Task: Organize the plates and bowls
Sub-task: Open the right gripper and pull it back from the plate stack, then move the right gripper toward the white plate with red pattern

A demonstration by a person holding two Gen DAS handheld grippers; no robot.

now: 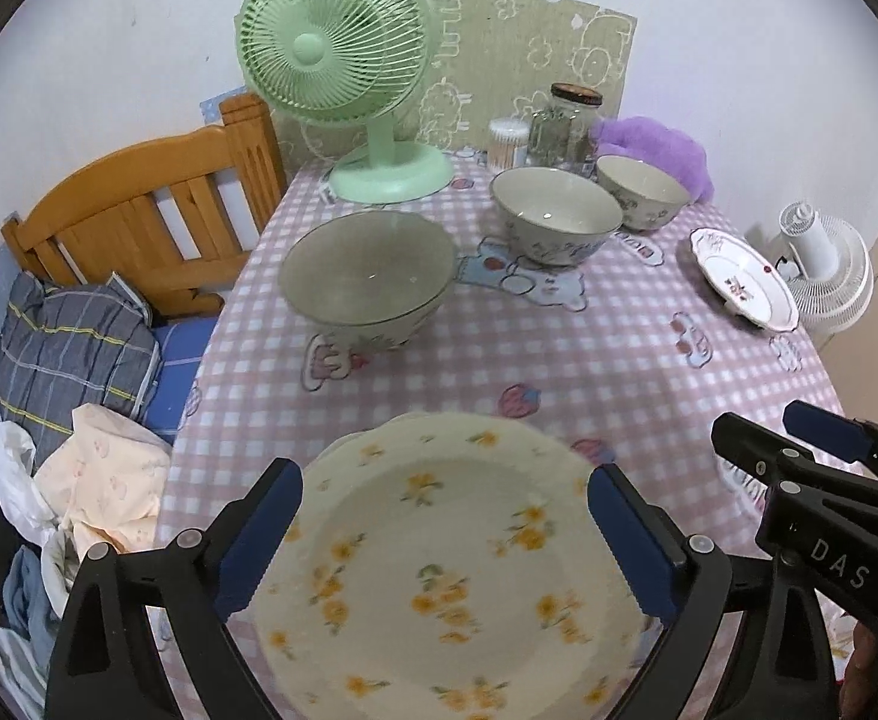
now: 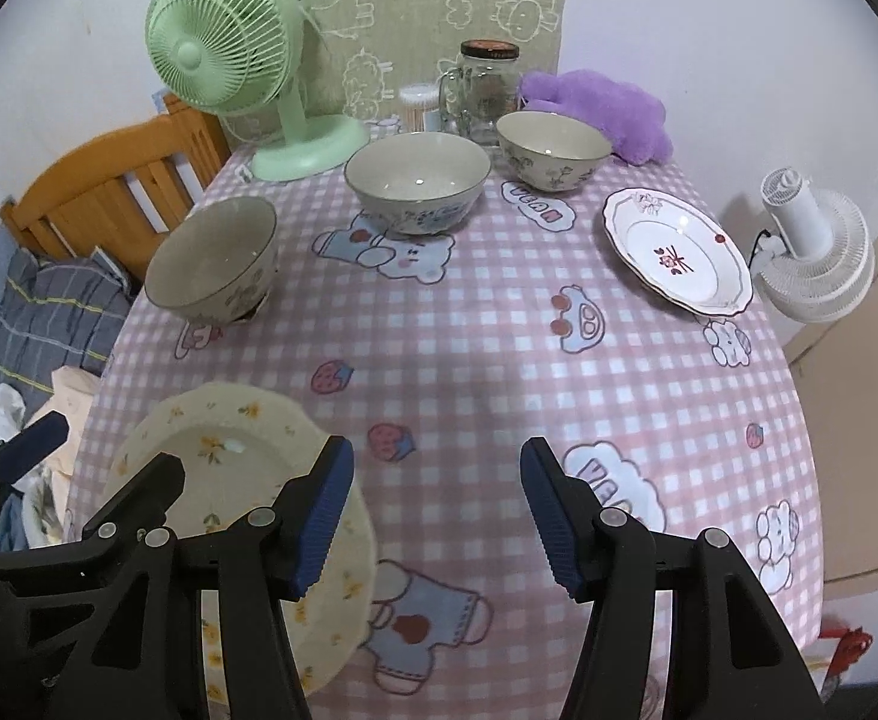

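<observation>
A yellow-flowered plate (image 1: 451, 564) is lying on the pink checked tablecloth (image 1: 619, 360) at the near left edge of the table. The left gripper (image 1: 445, 540) is hovering over it with its jaws spread wide, one blue pad on either side of the plate's rim and neither pad pressing on it. The right gripper (image 2: 435, 516) is hanging just to the right of that plate, its jaws standing roughly half open with only tablecloth showing between them.

Three bowls are sitting farther back: a large bowl (image 2: 213, 261) at the left edge, a second bowl (image 2: 417, 180) in the middle beyond it, and a third bowl (image 2: 553, 147) to the right of that, just beside a purple plush toy (image 2: 607, 105). A white plate with a red motif (image 2: 676, 252) is resting at the far right edge, well apart from the yellow-flowered one.

Along the far side a green desk fan (image 2: 240, 66) is standing at the left, with a lidded glass jar (image 2: 487, 90) and a cotton swab container (image 2: 417, 105) near the middle.
</observation>
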